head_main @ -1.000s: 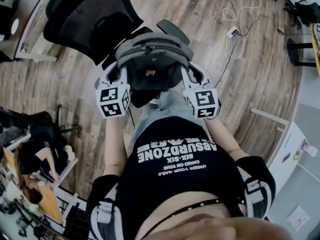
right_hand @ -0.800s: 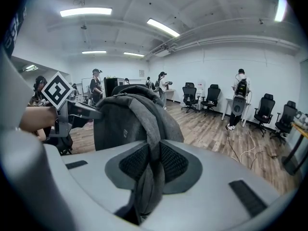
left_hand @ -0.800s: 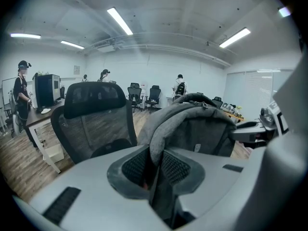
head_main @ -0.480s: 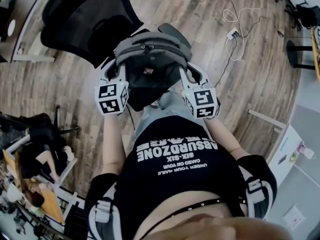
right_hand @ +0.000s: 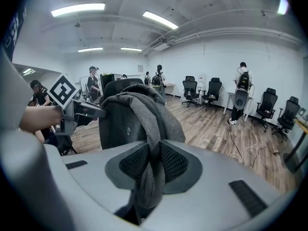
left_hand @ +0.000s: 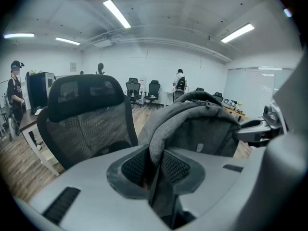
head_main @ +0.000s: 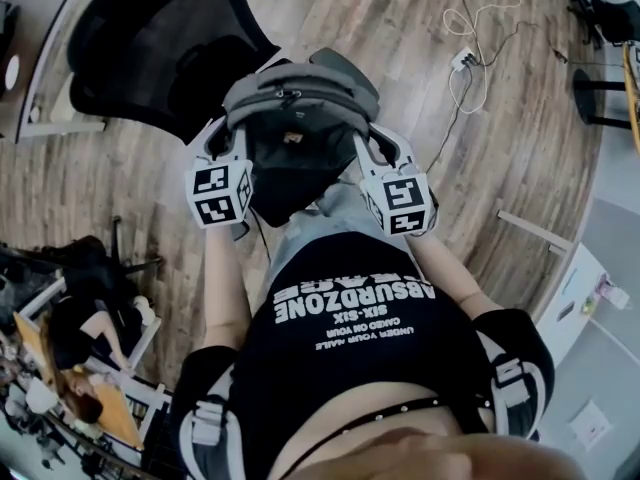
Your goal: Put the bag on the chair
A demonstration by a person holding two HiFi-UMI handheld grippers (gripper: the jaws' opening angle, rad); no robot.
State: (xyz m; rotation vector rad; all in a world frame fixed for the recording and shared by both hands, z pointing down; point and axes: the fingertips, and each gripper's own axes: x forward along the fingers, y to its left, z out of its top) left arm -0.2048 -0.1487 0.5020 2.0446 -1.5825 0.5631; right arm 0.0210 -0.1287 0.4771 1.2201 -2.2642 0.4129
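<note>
A grey backpack (head_main: 300, 118) hangs in the air between my two grippers, just in front of a black mesh office chair (head_main: 165, 43). My left gripper (head_main: 240, 138) is shut on the bag's left side strap (left_hand: 154, 143), grey fabric pinched between its ribbed pads. My right gripper (head_main: 362, 143) is shut on the right side strap (right_hand: 154, 153), which droops down through its jaws. In the left gripper view the chair's backrest (left_hand: 86, 114) stands left of the bag (left_hand: 202, 129). The right gripper view shows the bag (right_hand: 130, 119) with the left gripper (right_hand: 82, 112) beyond it.
A white cable with a power strip (head_main: 465, 63) lies on the wood floor at the right. White desks (head_main: 575, 298) stand at the lower right and a cluttered desk with a dark chair (head_main: 85, 288) at the lower left. Several people (right_hand: 240, 93) and chairs stand far off.
Both grippers with the bag have shifted slightly up and left in the head view, toward the chair. Both grips are unchanged.
</note>
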